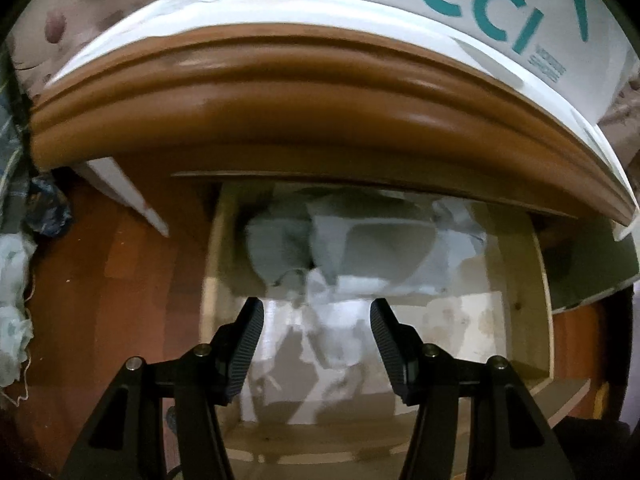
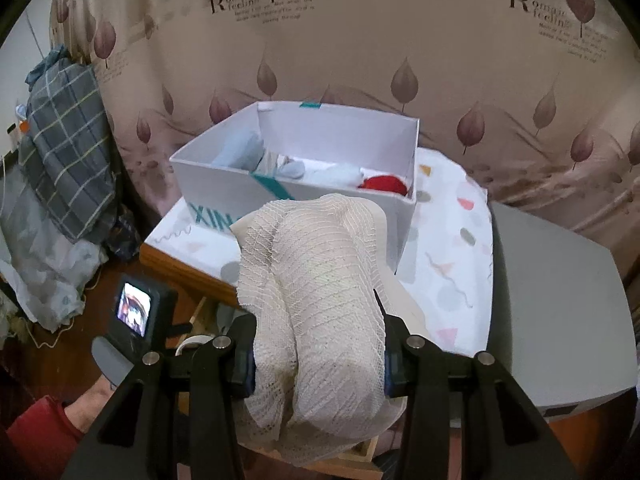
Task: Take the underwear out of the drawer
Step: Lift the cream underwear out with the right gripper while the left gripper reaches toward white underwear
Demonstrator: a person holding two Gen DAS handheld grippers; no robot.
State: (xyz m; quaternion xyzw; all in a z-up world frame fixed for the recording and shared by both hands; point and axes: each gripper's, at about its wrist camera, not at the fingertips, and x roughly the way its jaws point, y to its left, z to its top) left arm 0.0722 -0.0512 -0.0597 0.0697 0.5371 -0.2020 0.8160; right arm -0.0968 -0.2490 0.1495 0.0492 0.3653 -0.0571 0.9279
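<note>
The right gripper [image 2: 316, 340] is clamped on a cream mesh underwear [image 2: 312, 304] bundle, one pad on each side. The folded bundle fills the gap between the fingers and runs lengthwise along them, its rounded far end pointing up toward the white box [image 2: 280, 184], its near end hanging below the jaws. The box sits on the nightstand [image 2: 180, 264] top, holding pale and red cloth.

The left gripper [image 1: 316, 316] hangs with jaws apart, gripping nothing, pointing down into the open drawer [image 1: 520, 280]. Beyond its tips lie crumpled grey and white garments [image 1: 360, 248].
</note>
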